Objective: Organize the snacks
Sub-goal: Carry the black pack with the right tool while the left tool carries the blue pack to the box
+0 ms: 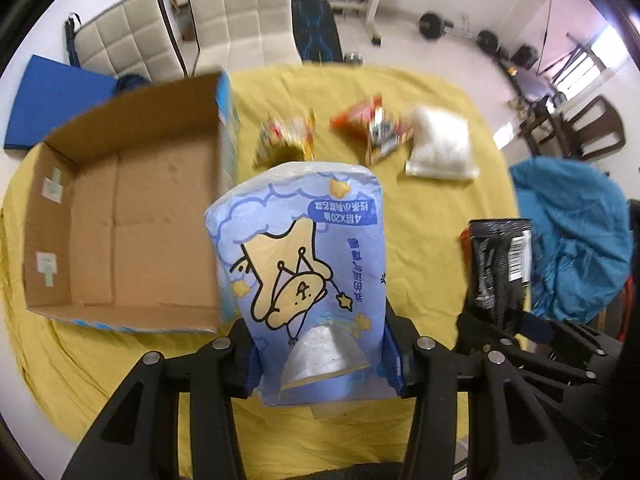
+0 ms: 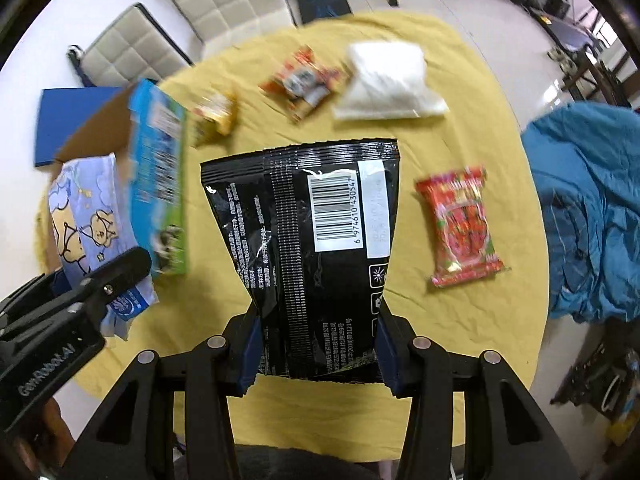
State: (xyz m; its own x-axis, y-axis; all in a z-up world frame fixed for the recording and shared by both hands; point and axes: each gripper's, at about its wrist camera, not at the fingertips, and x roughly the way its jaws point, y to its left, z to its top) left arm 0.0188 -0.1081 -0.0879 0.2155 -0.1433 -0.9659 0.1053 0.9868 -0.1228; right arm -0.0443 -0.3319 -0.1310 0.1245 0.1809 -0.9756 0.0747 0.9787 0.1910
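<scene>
My left gripper is shut on a pale blue cartoon-printed packet, held above the yellow tablecloth just right of an open cardboard box. My right gripper is shut on a black bag with a barcode, held over the middle of the table. That black bag shows at the right of the left wrist view, and the blue packet at the left of the right wrist view. Loose on the cloth lie a red packet, a white bag, an orange packet and a small yellow packet.
The round table wears a yellow cloth. Cream padded chairs stand beyond it, a blue mat lies on the floor at left, and a blue cloth-draped seat is at the right. Gym weights lie at the back.
</scene>
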